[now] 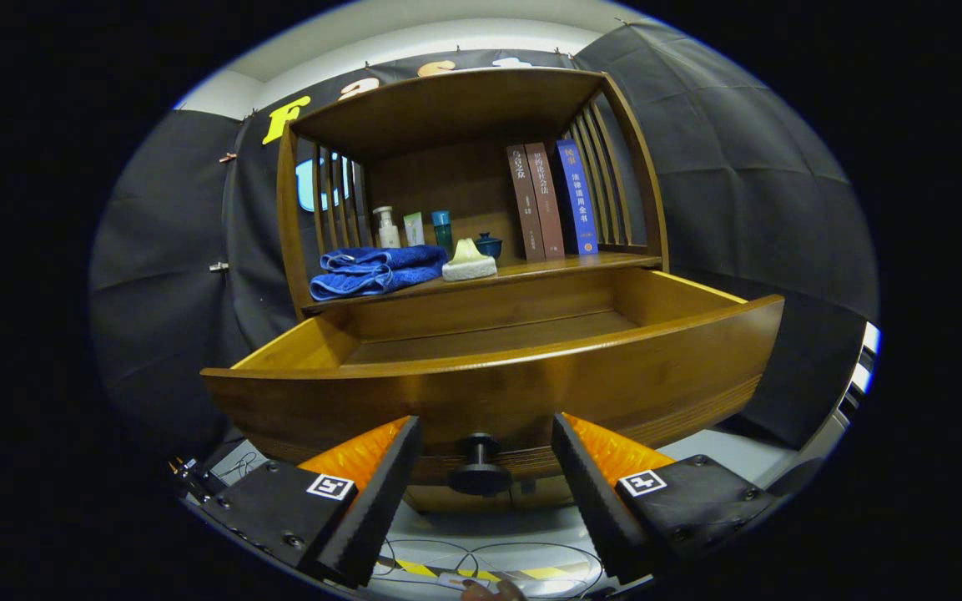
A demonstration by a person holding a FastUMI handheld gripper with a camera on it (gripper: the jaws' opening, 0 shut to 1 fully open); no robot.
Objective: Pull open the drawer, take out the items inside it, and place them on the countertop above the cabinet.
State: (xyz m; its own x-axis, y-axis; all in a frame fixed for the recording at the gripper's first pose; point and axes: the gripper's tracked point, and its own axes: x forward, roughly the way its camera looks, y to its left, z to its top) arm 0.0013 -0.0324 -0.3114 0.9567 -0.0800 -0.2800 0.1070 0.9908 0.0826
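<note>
The wooden drawer (497, 384) stands pulled out of the cabinet toward me, and what I see of its inside is bare wood. Its black round knob (479, 467) sits between my fingertips, with a gap on each side. My gripper (485, 434) is open, its black ribbed fingers (380, 492) flanking the knob without pressing it. On the countertop (564, 265) above the drawer lie a folded blue towel (376, 271) and a pale cream item (469, 260).
At the back of the countertop stand a white pump bottle (385, 227), a small tube (414, 228), a teal bottle (442, 229), a dark blue pot (489, 244) and three upright books (551, 200). Slatted wooden sides and a top shelf enclose the space. Cables lie on the floor below.
</note>
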